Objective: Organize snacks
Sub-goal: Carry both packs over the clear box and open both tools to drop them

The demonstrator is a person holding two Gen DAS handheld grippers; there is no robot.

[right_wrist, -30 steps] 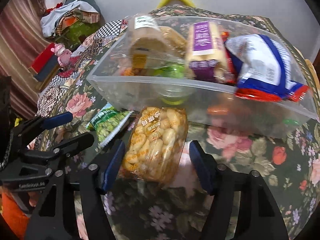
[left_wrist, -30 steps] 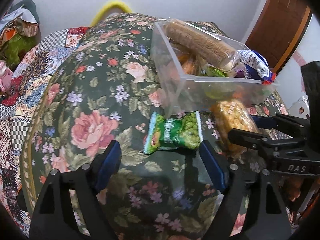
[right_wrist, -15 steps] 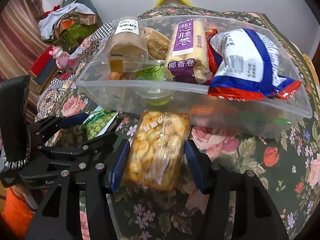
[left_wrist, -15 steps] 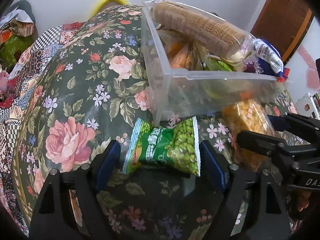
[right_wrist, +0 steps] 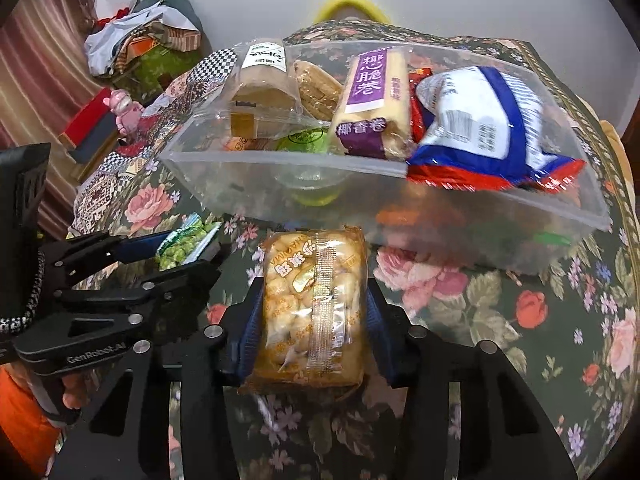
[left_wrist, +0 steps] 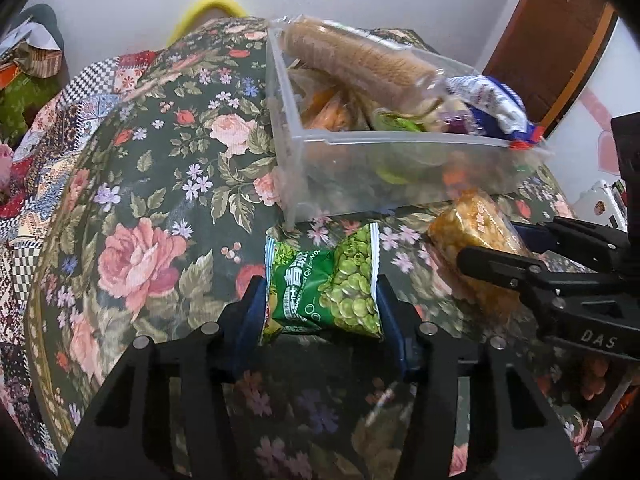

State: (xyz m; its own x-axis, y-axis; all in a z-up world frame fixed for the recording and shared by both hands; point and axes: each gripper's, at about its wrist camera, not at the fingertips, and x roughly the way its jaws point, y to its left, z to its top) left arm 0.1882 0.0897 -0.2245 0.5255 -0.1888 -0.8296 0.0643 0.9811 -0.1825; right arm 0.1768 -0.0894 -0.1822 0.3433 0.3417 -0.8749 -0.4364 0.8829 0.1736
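On the floral table, a green pea packet [left_wrist: 340, 280] lies just in front of a clear plastic box [left_wrist: 360, 172]. My left gripper [left_wrist: 320, 286] is closing, and its blue pads press both of the packet's sides. To its right lies a yellow puffed-snack packet [right_wrist: 312, 312], on which my right gripper [right_wrist: 313, 292] is closing, pads against both edges. The box [right_wrist: 360, 184] holds several snacks: a blue-and-white bag [right_wrist: 480, 128], a purple-labelled roll [right_wrist: 372, 96] and a wafer pack [left_wrist: 360, 60]. Each gripper shows in the other's view, the right gripper [left_wrist: 488, 242] and the left gripper [right_wrist: 188, 246].
A floral cloth [left_wrist: 140, 248] covers the round table, with a patchwork cloth [left_wrist: 52, 140] at its left. A pile of bags and clothes [right_wrist: 140, 44] and a pink toy [right_wrist: 124, 112] sit beyond the left edge. A brown door [left_wrist: 560, 40] stands at the right.
Both grippers closed in from wide open until their pads met the two packets. The green packet and the yellow packet now sit deeper between the fingers.
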